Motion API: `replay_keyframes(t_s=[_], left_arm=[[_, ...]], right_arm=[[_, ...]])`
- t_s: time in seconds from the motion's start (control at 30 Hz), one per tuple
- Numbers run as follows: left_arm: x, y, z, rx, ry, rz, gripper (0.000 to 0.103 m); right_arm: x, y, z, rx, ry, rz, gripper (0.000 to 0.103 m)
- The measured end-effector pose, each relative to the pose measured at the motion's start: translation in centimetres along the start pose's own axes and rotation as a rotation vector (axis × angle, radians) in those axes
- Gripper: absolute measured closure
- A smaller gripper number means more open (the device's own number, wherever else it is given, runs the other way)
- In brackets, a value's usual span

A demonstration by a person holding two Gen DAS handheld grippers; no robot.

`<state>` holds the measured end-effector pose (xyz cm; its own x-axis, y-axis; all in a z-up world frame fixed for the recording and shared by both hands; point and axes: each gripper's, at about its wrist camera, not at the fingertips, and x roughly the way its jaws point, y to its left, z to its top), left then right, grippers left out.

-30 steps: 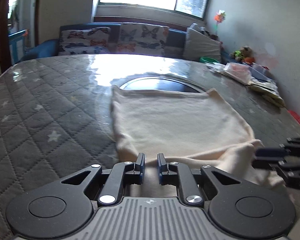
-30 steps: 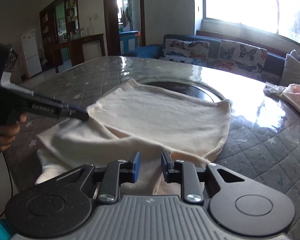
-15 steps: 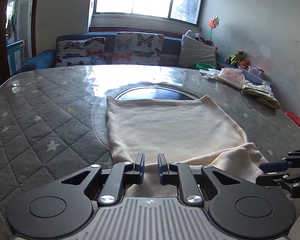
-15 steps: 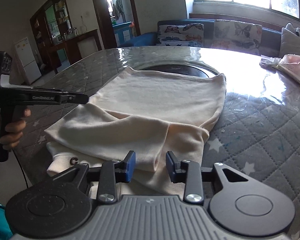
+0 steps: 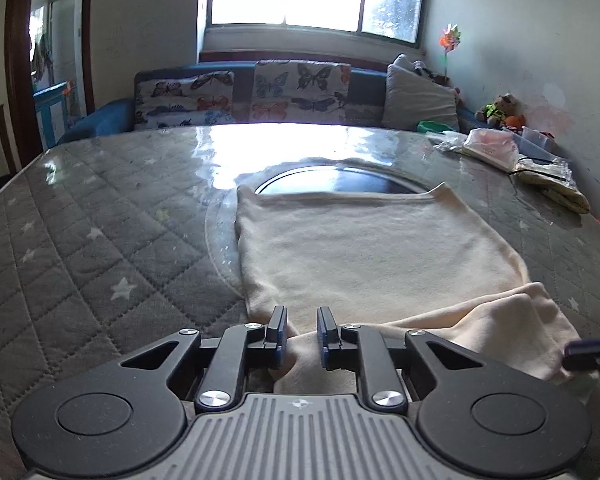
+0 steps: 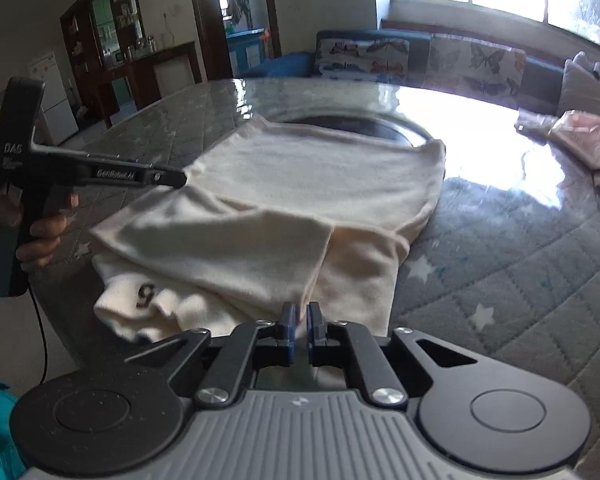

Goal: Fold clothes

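A cream garment (image 5: 372,256) lies flat on the quilted grey table (image 5: 100,240), with its near part folded back over itself. It also shows in the right wrist view (image 6: 300,208), where the near end hangs bunched at the table edge with a dark mark on it. My left gripper (image 5: 302,330) is open just above the garment's near left edge. It also shows from the side in the right wrist view (image 6: 172,178). My right gripper (image 6: 299,330) has its jaws nearly closed at the garment's near edge, with no cloth visible between them.
A dark round inset (image 5: 340,180) lies in the table beyond the garment. Bags and packets (image 5: 500,148) sit at the table's right side. A sofa with butterfly cushions (image 5: 260,92) stands behind the table. The near table edge drops off by my hands.
The right jaws have closed from wide apart to almost together. Both grippers have pulled back toward the near table edge and risen a little. The left jaws have opened slightly.
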<state>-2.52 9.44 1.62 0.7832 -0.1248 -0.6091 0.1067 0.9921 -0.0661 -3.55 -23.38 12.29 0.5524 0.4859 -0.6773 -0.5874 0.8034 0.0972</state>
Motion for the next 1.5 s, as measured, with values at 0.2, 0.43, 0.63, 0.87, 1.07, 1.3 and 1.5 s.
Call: replay_keyframes(t_s=[0.2, 0.43, 0.63, 0.87, 1.07, 1.3, 1.5], left_arm=[[-0.8, -1.6, 0.4, 0.124, -0.024, -0.096, 0.073], [0.3, -2.5, 0.5, 0.263, 0.009, -0.149, 0.061], [0.8, -1.9, 0.4, 0.303, 0.021, -0.219, 0.056], [1.2, -1.7, -0.2, 0.328, 0.016, -0.237, 0.088], [0.3, -1.1, -0.3, 0.288, -0.046, -0.178, 0.097], [-0.2, -1.4, -0.4, 0.235, -0.065, -0.157, 0.096], [-1.5, -2.6, -0.7, 0.228, -0.085, -0.237, 0.094]], right_arm=[[0.9, 0.1, 3.0, -0.066, -0.089, 0.014, 0.079], [5.2, 1.9, 5.2, -0.235, -0.046, 0.098, 0.074], [6.6, 2.3, 5.4, -0.287, 0.01, 0.15, 0.072], [6.5, 2.1, 4.5, -0.304, 0.018, 0.153, 0.094], [5.5, 2.5, 4.8, -0.319, -0.076, 0.102, 0.095], [5.4, 1.5, 4.4, -0.234, -0.097, 0.064, 0.083], [4.8, 1.7, 3.4, -0.231, -0.084, 0.074, 0.083]])
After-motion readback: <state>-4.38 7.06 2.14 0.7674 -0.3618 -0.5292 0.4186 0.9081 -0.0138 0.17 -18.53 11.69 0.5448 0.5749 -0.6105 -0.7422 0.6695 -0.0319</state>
